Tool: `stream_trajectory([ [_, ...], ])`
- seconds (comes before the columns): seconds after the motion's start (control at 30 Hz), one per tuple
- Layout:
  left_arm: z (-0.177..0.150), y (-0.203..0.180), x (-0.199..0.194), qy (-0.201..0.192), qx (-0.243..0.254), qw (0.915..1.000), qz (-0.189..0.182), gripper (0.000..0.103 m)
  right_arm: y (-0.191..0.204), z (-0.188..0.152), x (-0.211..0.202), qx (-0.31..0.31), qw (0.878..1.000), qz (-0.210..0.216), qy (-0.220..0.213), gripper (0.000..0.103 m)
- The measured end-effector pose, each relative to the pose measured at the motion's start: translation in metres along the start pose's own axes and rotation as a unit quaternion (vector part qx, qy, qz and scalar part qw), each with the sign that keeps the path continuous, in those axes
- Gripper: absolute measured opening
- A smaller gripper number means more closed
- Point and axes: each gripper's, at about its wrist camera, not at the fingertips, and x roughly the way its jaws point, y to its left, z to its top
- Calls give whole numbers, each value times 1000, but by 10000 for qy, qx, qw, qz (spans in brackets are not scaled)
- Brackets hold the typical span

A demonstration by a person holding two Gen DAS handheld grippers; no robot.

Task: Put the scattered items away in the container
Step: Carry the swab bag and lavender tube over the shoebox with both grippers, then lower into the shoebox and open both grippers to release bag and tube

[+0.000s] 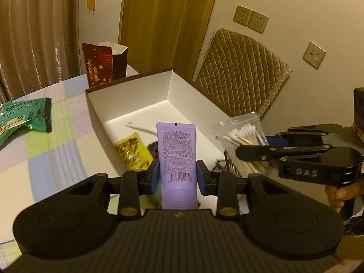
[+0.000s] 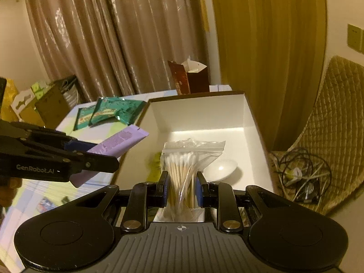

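Left gripper (image 1: 178, 174): clamped on the purple tube (image 1: 177, 154) low on its body, above the box's near end.
Tube handling: light, soft-walled, slick; gripping low near the cap looks firmest.
Right gripper (image 2: 181, 187): clamped on the bag of cotton swabs (image 2: 182, 166), over the box.
Bag handling: very light, floppy, slippery film; pinch across the bundled sticks.
Box (image 2: 200, 111): open, white inside, holding a yellow packet (image 1: 133, 151).
Green packets (image 2: 113, 112): on the table beside the box, crinkly and light.

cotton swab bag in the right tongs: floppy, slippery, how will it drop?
Likely floppy: the cotton swab bag is thin clear film, creased between the right tongs. Probably light and slick. Swabs stiffen the middle, so it should drop flat into the box.
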Motion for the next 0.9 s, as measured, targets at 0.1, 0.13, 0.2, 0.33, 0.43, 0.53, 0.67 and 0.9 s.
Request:
stream_trajectory([
  [0.1,14,0,19,44,22,9999,100,28,-14,11,20,-85,9999,31,120,20],
  [0.13,18,1,27,70,22,9999,137,28,-18,15,27,-122,9998,20,164,20],
  [0.2,27,5,43,152,6,9996,227,28,-27,22,44,-207,9994,-6,261,20],
  [0.33,43,16,75,356,-117,9986,385,28,-46,41,77,-257,9989,40,393,20],
  [0.43,54,27,98,464,-286,9972,504,28,-56,57,102,-339,9983,22,464,20],
  [0.53,65,36,118,530,-405,9959,617,28,-65,70,124,-384,9975,11,597,21],
  [0.67,75,45,144,685,-442,9935,795,28,-70,80,147,-543,9956,-35,766,21],
  [0.9,79,59,172,841,-606,9902,940,29,-71,84,175,-809,9922,-101,943,21],
])
